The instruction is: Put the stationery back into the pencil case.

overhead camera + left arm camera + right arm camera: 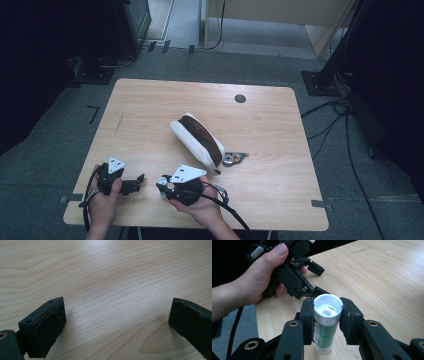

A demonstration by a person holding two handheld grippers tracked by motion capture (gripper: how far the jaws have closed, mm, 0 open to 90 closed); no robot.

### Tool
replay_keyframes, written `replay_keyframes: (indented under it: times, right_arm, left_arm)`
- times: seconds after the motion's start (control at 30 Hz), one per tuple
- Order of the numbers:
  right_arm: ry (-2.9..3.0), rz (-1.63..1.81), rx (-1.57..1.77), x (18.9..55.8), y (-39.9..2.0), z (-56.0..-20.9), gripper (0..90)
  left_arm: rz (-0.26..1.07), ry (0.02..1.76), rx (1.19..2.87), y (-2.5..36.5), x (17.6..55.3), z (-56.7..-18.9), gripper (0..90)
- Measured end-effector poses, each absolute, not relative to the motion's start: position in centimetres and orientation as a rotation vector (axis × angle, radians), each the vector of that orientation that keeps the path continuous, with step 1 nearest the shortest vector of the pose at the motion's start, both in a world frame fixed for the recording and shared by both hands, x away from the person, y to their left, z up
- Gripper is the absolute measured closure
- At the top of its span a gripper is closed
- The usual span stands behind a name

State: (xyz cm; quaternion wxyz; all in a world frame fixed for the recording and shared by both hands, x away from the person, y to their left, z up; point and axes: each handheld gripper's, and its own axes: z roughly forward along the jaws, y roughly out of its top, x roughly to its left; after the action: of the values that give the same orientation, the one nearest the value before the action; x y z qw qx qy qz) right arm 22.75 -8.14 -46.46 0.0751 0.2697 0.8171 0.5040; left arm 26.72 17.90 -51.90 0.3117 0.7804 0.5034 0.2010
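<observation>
A white and green tube with a white cap stands upright on the wooden table near its front edge. My right gripper is shut on the tube, its two black pads pressing the cap and silver collar from either side. In the high view the right gripper points left toward the left gripper. The left gripper is open just above bare wood, with nothing between its jaws. It also shows in the right gripper view, held in a hand just beyond the tube.
A white pouch with a brown lining lies open at the table's middle. A small metal object rests beside its near end. A dark round grommet sits near the far edge. Cables trail off the front.
</observation>
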Motion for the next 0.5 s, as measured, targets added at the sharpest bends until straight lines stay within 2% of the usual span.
replay_keyframes:
  times: [0.5]
  right_arm:
    - [2.387, 1.534, 0.832, 23.4, -10.0, -44.5, 66.5]
  left_arm:
    - [0.532, 1.329, 2.06, 17.9, 26.7, -51.9, 1.4]
